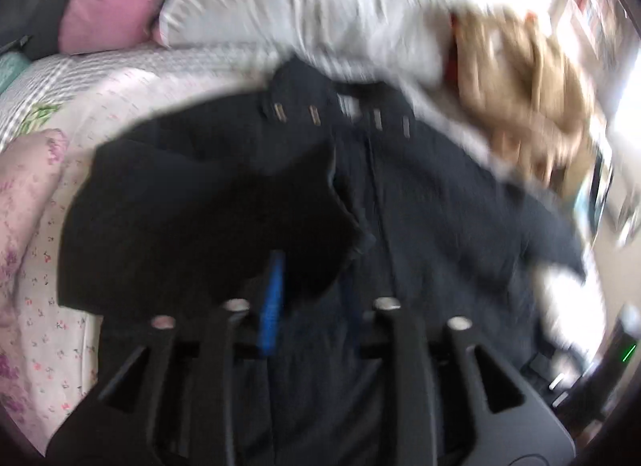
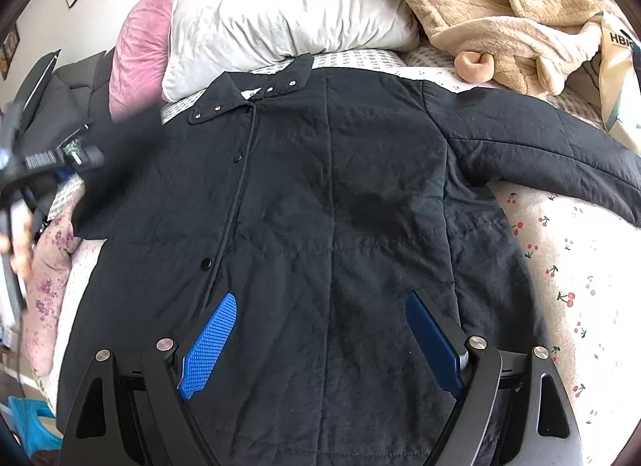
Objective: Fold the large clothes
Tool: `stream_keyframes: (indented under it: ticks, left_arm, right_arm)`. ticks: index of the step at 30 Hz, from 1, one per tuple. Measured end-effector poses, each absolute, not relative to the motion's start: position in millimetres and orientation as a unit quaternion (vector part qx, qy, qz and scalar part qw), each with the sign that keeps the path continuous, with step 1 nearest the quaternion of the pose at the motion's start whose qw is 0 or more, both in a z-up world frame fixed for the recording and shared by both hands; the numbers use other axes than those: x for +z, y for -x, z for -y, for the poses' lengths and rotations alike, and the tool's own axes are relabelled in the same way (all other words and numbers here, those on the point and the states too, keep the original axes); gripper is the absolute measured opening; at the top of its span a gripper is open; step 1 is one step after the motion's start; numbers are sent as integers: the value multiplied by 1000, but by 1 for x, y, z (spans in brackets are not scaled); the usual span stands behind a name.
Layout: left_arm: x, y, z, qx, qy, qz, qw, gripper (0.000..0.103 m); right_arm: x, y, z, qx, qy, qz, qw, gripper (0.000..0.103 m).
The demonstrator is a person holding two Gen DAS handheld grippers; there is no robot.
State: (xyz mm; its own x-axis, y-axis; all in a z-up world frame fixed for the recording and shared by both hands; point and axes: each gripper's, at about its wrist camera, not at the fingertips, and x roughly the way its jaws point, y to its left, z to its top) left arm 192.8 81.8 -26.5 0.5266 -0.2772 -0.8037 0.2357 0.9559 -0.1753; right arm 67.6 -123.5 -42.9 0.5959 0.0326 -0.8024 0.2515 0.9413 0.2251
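A large black quilted jacket (image 2: 332, 193) lies face up on the bed, collar toward the pillows, its right sleeve (image 2: 561, 153) stretched out to the right. My right gripper (image 2: 320, 305) is open and empty, hovering over the jacket's lower front. My left gripper (image 1: 308, 273) is shut on the jacket's left sleeve (image 1: 200, 217) and holds it lifted over the body of the jacket (image 1: 440, 205). The left wrist view is blurred. The left gripper also shows at the left edge of the right wrist view (image 2: 44, 161), blurred.
A white pillow (image 2: 288, 13), a pink pillow (image 2: 136, 53) and a beige fleece blanket (image 2: 500, 13) lie at the bed's head. The cherry-print sheet (image 2: 573, 285) shows to the right. A pink floral quilt (image 1: 24, 201) lies at the left edge.
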Motion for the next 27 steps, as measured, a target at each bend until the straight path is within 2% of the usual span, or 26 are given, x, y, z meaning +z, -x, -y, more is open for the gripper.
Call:
stream_keyframes:
  ticks: [1,3,4,6,14,16,19,22,25,26,27]
  left_arm:
    - [-32,-186,-77,-141,0,-461,876,58]
    - [-33,-172,-78,-135,-10,-441,887,73]
    - [-31,-165,-84,-133,-3,-429,893,80]
    - [-30,-156,-102,-122,19,-417,900,84]
    - [-57,-161,-228,-6,156,-397,905,84]
    - [-65,-168,-248,9,181,-405,896,73]
    - [-72,-174,-269,25,195,-387,901,67]
    - [-78,-184,-278,21,200,-383,902,56]
    - [-82,-191,-285,17,220,-371,902,54]
    - [-83,-193,-287,16,229,-369,901,53]
    - [-85,-196,-287,11,242,-366,898,51]
  right_arm:
    - [-43,-68,124,-62,-163,-445,878,88]
    - [-44,-69,126,-59,-169,-447,877,88]
    - [-44,-70,126,-57,-172,-448,876,88]
    - [-46,-72,126,-51,-181,-450,873,88]
    - [-59,-92,112,1,-267,-446,854,88]
    - [-67,-107,97,36,-302,-444,843,88]
    - [-80,-142,64,81,-322,-458,825,86]
    - [-88,-178,28,114,-311,-449,830,80]
    - [-111,-219,-8,114,-289,-461,831,75]
    - [-123,-232,-19,100,-282,-476,827,68]
    - [-130,-241,-27,85,-274,-484,827,51]
